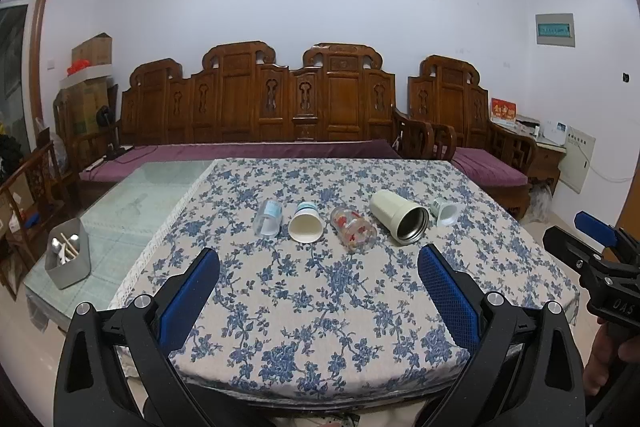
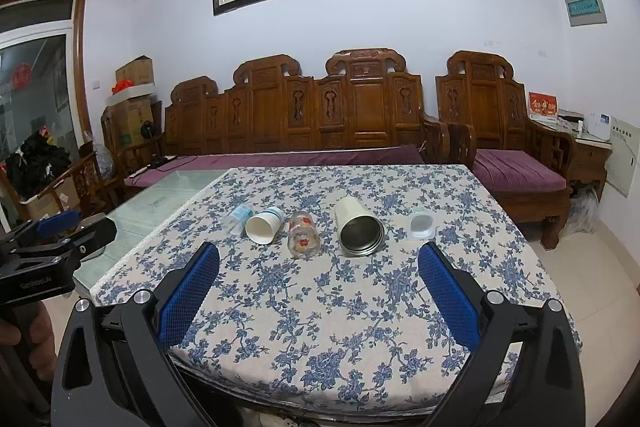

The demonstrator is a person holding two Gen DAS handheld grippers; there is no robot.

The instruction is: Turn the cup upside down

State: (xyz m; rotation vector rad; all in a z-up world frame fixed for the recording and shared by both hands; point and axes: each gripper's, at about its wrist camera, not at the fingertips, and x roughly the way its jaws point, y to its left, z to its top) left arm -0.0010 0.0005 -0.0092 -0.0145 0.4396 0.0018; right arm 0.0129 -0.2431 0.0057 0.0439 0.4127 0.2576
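Observation:
Several cups lie on their sides in a row on the floral tablecloth (image 1: 320,307), mouths toward me: a clear plastic cup (image 1: 268,217), a white paper cup (image 1: 305,223), a glass with red flowers (image 1: 354,229), a cream steel-lined tumbler (image 1: 398,217) and a small white cup (image 1: 445,211). In the right wrist view they are the clear cup (image 2: 240,217), paper cup (image 2: 264,225), flowered glass (image 2: 304,235), tumbler (image 2: 358,227) and small cup (image 2: 421,225). My left gripper (image 1: 319,259) and right gripper (image 2: 319,255) are open and empty, short of the cups above the near table edge.
A grey utensil holder (image 1: 68,263) stands on the bare glass part of the table at the left. A carved wooden sofa (image 1: 260,107) with purple cushions runs behind the table. The other gripper shows at the right edge (image 1: 600,259) and at the left edge (image 2: 44,251).

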